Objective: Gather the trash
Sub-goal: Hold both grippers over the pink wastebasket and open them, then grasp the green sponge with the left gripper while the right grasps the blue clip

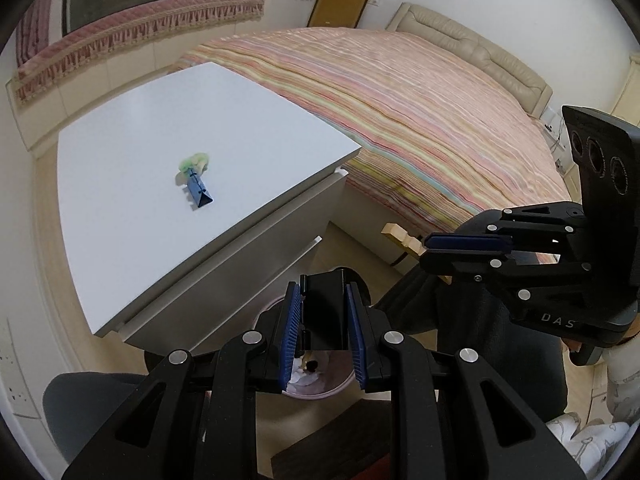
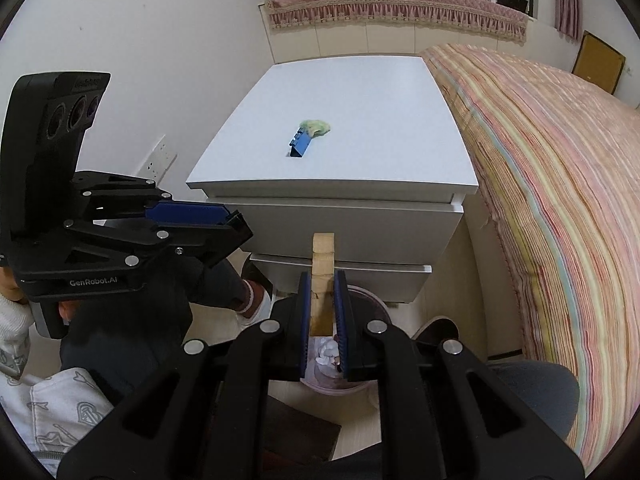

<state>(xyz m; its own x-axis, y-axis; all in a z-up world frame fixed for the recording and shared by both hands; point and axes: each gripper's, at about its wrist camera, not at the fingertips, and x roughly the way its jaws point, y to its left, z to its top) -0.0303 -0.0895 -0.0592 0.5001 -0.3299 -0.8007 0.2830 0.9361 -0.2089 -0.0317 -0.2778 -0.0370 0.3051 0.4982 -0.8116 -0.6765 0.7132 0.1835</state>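
1. Left wrist view shows our left gripper (image 1: pixel 323 320) at bottom centre, its blue pads clamped on a black binder clip (image 1: pixel 325 312).
2. Below that clip, low in the frame, we see a pink trash bin (image 1: pixel 320 390) with white scraps inside.
3. At the right edge of the same view, our right gripper (image 1: pixel 424 246) pinches a wooden clothespin (image 1: pixel 400 238), which sticks out to the left.
4. Right wrist view puts that clothespin (image 2: pixel 323 280) upright at centre, squeezed between the narrow fingers (image 2: pixel 305 312), directly over the bin (image 2: pixel 376 304).
5. On the white nightstand (image 2: pixel 360 92) in the upper middle, we see a blue binder clip (image 2: pixel 301 145) touching a green crumpled scrap (image 2: pixel 317 126).
6. To the right lies a bed with a striped cover (image 2: pixel 552 208).
7. Our left gripper (image 2: pixel 240 226) sits at the left of this view.
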